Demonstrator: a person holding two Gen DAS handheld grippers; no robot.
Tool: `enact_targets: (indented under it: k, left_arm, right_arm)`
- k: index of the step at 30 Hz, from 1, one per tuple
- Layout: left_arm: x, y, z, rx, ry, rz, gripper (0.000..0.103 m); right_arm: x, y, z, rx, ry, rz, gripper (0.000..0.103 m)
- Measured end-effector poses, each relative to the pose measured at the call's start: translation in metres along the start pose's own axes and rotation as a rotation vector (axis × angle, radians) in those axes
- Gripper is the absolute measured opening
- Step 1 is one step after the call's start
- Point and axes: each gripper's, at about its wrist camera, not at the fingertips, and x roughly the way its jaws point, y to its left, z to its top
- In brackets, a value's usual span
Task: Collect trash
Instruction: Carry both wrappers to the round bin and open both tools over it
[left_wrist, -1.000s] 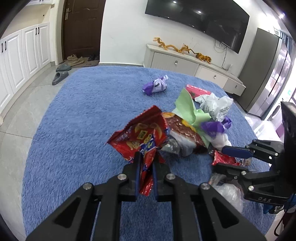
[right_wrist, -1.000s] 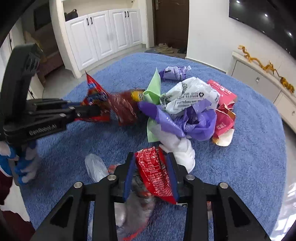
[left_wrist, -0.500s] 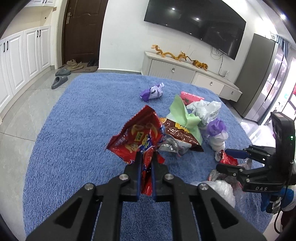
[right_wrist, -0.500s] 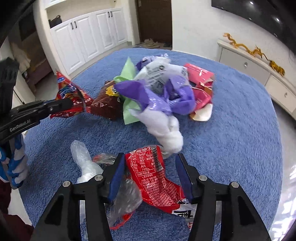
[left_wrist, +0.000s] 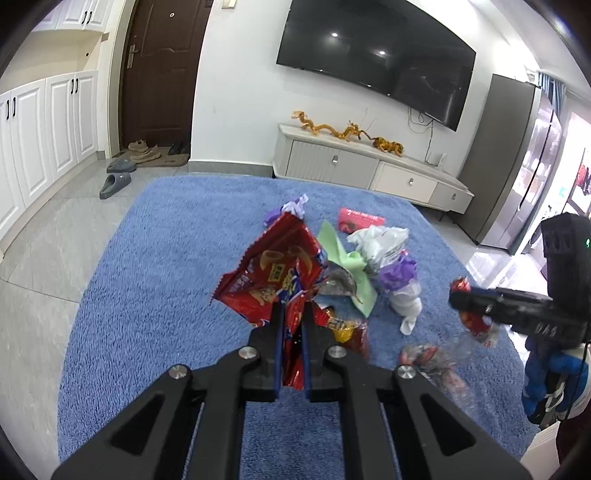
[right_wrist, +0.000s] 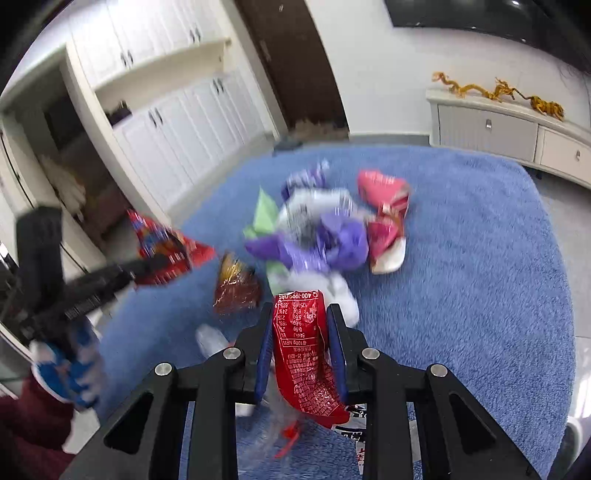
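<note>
Left gripper (left_wrist: 291, 314) is clamped on a red chip bag (left_wrist: 271, 275), right gripper (right_wrist: 300, 325) pinches a red wrapper (right_wrist: 301, 347), both above the blue rug (left_wrist: 166, 258) near its middle trash pile (right_wrist: 317, 229).

Home living room: wall television (left_wrist: 376, 70), blue rug (left_wrist: 177, 258)

Left tongs (left_wrist: 291, 314): clamped on a red snack bag (left_wrist: 273, 277), held above a blue rug (left_wrist: 166, 266). Right tongs (left_wrist: 458, 295), at right edge: gripping a red wrapper (left_wrist: 474, 323). On the rug: green sheet (left_wrist: 338, 254), white bag (left_wrist: 380, 240), purple plastic (left_wrist: 399, 271), pink packet (left_wrist: 360, 219).
</note>
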Motion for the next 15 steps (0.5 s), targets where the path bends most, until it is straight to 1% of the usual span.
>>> enact_targets:
  k: [2, 4, 6, 8, 11, 13, 15]
  left_arm:
    - [-0.006, -0.004, 0.003, 0.015, -0.013, -0.006, 0.008]
    - [-0.012, -0.013, 0.007, 0.037, -0.026, -0.019, 0.008]
    - [-0.016, -0.025, 0.011, 0.07, -0.039, -0.032, 0.007]
    - [-0.018, -0.043, 0.016, 0.103, -0.046, -0.061, 0.007]
    - [-0.014, -0.079, 0.024, 0.166, -0.043, -0.12, 0.007]
    - [-0.008, -0.114, 0.028, 0.227, -0.036, -0.171, 0.007]
    - [-0.001, -0.147, 0.029, 0.277, -0.021, -0.223, 0.008]
  right_arm:
    - [-0.009, 0.001, 0.003, 0.017, -0.037, 0.021, 0.027]
    - [-0.02, 0.002, 0.005, 0.022, -0.076, 0.024, 0.027]
    - [-0.03, 0.001, 0.004, 0.043, -0.106, 0.035, 0.027]
    - [-0.043, -0.002, -0.001, 0.051, -0.132, 0.024, 0.027]
    - [-0.069, -0.016, -0.005, 0.071, -0.172, -0.017, 0.027]
    - [-0.09, -0.032, -0.008, 0.101, -0.197, -0.049, 0.027]
    - [-0.114, -0.052, -0.019, 0.138, -0.222, -0.102, 0.027]
